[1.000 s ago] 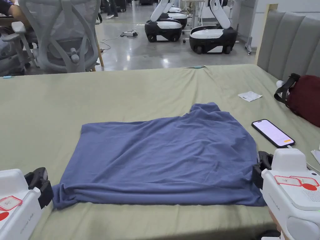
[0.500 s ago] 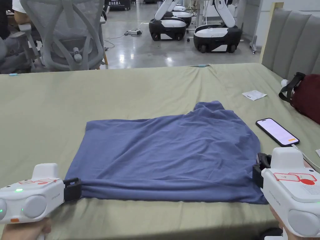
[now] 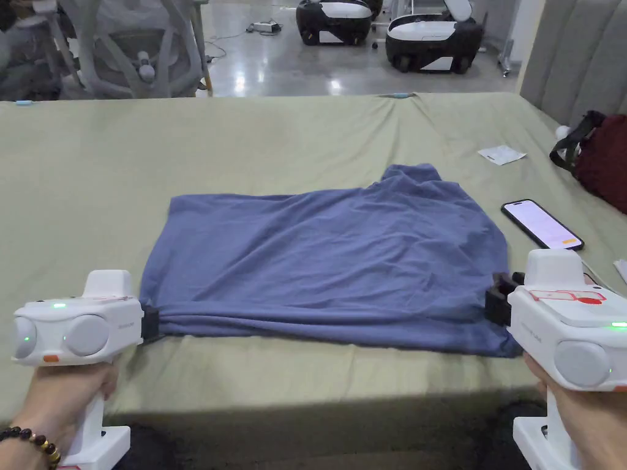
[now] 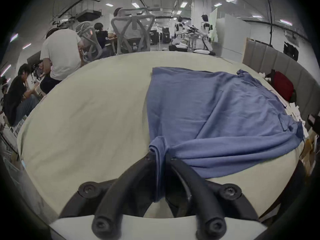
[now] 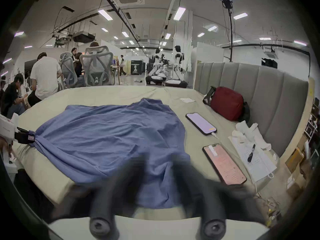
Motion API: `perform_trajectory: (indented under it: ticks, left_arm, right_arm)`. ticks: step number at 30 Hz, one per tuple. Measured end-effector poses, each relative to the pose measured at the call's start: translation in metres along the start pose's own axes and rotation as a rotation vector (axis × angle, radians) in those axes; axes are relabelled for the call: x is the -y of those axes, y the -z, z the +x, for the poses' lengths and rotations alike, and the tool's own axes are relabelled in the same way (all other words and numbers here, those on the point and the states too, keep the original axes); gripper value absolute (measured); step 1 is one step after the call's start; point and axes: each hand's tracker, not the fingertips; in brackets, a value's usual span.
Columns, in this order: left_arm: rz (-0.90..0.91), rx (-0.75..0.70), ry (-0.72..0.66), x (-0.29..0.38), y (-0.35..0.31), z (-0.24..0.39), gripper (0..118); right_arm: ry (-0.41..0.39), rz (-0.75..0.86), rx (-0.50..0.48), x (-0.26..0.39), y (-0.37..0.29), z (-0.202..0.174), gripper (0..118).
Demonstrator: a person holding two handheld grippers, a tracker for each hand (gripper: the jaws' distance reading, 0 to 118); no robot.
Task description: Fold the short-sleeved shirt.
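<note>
Left hand-held gripper (image 3: 152,323) now clamps shirt (image 3: 330,257) corner — previously apart.

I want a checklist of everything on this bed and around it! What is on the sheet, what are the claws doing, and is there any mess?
Surface: green bed sheet, lightly creased.
Job's things: blue short-sleeved shirt spread flat, near edge bunched.
Clutter: black phone with lit screen, second phone with pinkish screen, dark red bag, white paper scrap, papers with a black pen.
Grippers: left claw shut on the shirt's near left corner; right claw at the near right corner, its view blurred, grip unclear.
Cables: white cable plugged into the lit phone; cables on the floor.
Surroundings: grey padded headboard, grey mesh office chair, wheeled robots, seated people.
</note>
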Motion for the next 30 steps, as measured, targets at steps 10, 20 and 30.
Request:
perform_trajectory:
  ticks: [10,20,30]
  left_arm:
    - [0.004,0.006,0.004,0.005,-0.004,-0.002,8]
    - [0.007,0.011,0.009,0.006,-0.002,-0.004,8]
    - [0.110,0.033,-0.004,-0.076,-0.002,-0.006,8]
  right_arm:
    - [-0.013,-0.321,0.049,0.016,0.051,0.019,87]
    - [-0.041,-0.312,-0.068,0.017,0.054,0.011,9]
    - [-0.043,-0.118,-0.074,-0.091,0.079,0.012,9]
